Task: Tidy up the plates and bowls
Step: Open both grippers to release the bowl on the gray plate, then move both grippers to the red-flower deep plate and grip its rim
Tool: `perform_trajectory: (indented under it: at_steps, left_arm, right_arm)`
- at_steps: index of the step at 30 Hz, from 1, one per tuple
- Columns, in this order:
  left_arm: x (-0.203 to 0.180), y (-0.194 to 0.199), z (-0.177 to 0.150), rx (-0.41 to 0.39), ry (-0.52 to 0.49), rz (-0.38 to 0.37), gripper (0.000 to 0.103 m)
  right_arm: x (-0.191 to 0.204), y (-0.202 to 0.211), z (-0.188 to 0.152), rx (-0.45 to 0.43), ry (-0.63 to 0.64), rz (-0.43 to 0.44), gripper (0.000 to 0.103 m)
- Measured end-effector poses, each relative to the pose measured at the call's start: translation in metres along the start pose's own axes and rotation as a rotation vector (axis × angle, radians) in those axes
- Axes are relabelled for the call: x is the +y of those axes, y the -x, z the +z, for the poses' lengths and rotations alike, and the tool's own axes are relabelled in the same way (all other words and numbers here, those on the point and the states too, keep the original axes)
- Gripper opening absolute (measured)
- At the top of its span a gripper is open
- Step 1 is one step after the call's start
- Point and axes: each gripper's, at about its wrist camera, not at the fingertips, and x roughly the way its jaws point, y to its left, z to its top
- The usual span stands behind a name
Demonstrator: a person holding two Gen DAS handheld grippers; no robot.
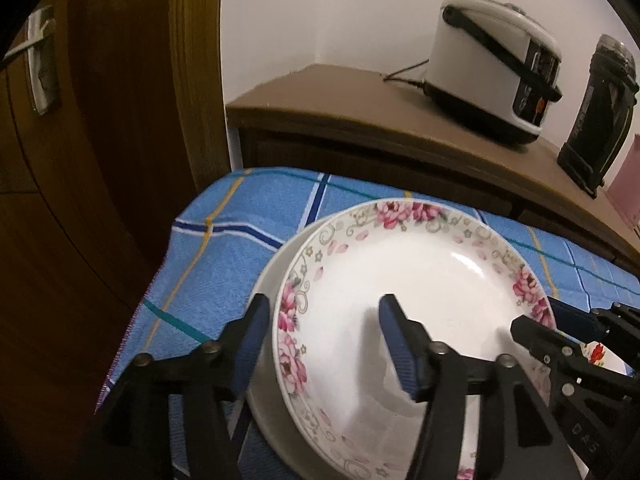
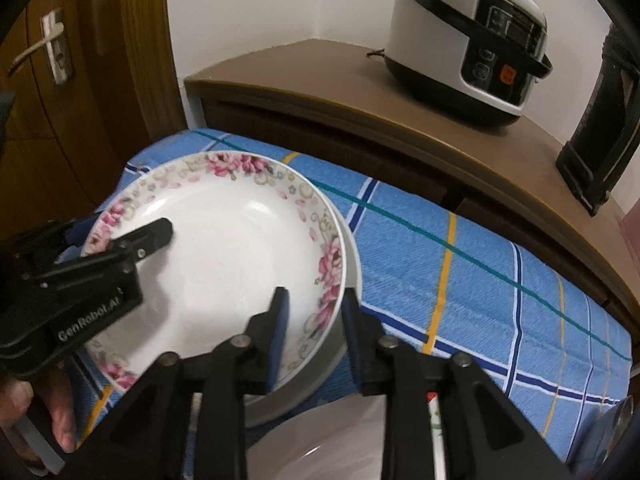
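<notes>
Floral plate point(image 1: 420, 312) sits nested on a plain white plate point(image 1: 268, 280) on the blue-check table point(image 2: 460, 280). My left tongs point(image 1: 320, 344) and right tongs point(image 2: 314, 332) straddle its rim, apart, apparently clear. Snagging the rim on withdrawal could shift the stack.

A white floral-rimmed plate point(image 1: 420, 300) lies upright, nested on a plain white bowl point(image 2: 348, 280).

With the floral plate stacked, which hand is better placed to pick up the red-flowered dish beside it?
Right, probably. The right tool straddles the rim of the floral plate next to the red-flowered dish; the left tool sits on the stack's opposite side, farther away.
</notes>
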Motion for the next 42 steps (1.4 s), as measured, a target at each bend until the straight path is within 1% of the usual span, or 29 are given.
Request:
perform_trajectory:
  at_steps: [2,4,6,9,12,15,18,21,23,25,27,29,30,32,34,36,39,42]
  left_arm:
    - [0.003,0.005,-0.001,-0.022,0.012,-0.005,0.072]
    - [0.005,0.007,-0.001,-0.035,0.024,-0.008,0.073]
    - [0.006,0.008,-0.001,-0.041,0.029,-0.011,0.073]
    - [0.006,0.012,-0.001,-0.056,0.035,-0.012,0.073]
    - [0.007,0.016,-0.002,-0.076,0.044,-0.017,0.073]
    - [0.006,0.020,-0.003,-0.095,0.045,-0.004,0.073]
    - [0.008,0.027,-0.004,-0.128,0.054,0.030,0.073]
    - [0.010,0.039,-0.006,-0.172,0.067,0.077,0.073]
    - [0.011,0.048,-0.008,-0.193,0.088,0.089,0.073]
    - [0.009,0.059,-0.015,-0.203,0.104,0.083,0.073]
    - [0.000,0.071,-0.025,-0.205,0.093,0.054,0.073]
    - [-0.011,0.082,-0.033,-0.205,0.067,0.046,0.073]
    - [-0.018,0.087,-0.037,-0.199,0.056,0.030,0.073]
    - [-0.033,0.091,-0.044,-0.166,0.021,-0.034,0.073]
    - [-0.049,0.091,-0.049,-0.134,-0.024,-0.060,0.073]
    - [-0.065,0.089,-0.056,-0.092,-0.068,-0.102,0.073]
    - [-0.083,0.084,-0.066,-0.048,-0.110,-0.154,0.073]
    - [-0.095,0.079,-0.073,-0.009,-0.137,-0.192,0.073]
  right_arm:
    - [0.001,0.010,-0.002,-0.029,0.004,-0.005,0.037]
    - [0.002,0.017,-0.004,-0.044,0.009,-0.006,0.042]
    - [0.000,0.025,-0.008,-0.056,0.005,-0.007,0.044]
    - [-0.009,0.041,-0.018,-0.082,-0.035,-0.002,0.044]
    - [-0.024,0.064,-0.034,-0.126,-0.085,-0.025,0.044]
    - [-0.040,0.082,-0.051,-0.145,-0.133,-0.043,0.044]
    - [-0.056,0.096,-0.067,-0.149,-0.174,-0.082,0.047]
    - [-0.072,0.102,-0.081,-0.133,-0.206,-0.120,0.054]
    - [-0.082,0.101,-0.089,-0.116,-0.228,-0.136,0.054]
    - [-0.091,0.100,-0.096,-0.097,-0.250,-0.129,0.054]
    - [-0.096,0.102,-0.103,-0.082,-0.255,-0.125,0.054]
    - [-0.099,0.103,-0.107,-0.071,-0.260,-0.111,0.054]
    - [-0.100,0.104,-0.109,-0.062,-0.265,-0.103,0.054]
    - [-0.102,0.103,-0.110,-0.040,-0.281,-0.077,0.054]
    - [-0.101,0.098,-0.109,-0.012,-0.280,-0.079,0.054]
    - [-0.101,0.093,-0.111,0.017,-0.280,-0.075,0.054]
    - [-0.103,0.089,-0.114,0.041,-0.279,-0.093,0.054]
    - [-0.103,0.089,-0.115,0.052,-0.274,-0.087,0.054]
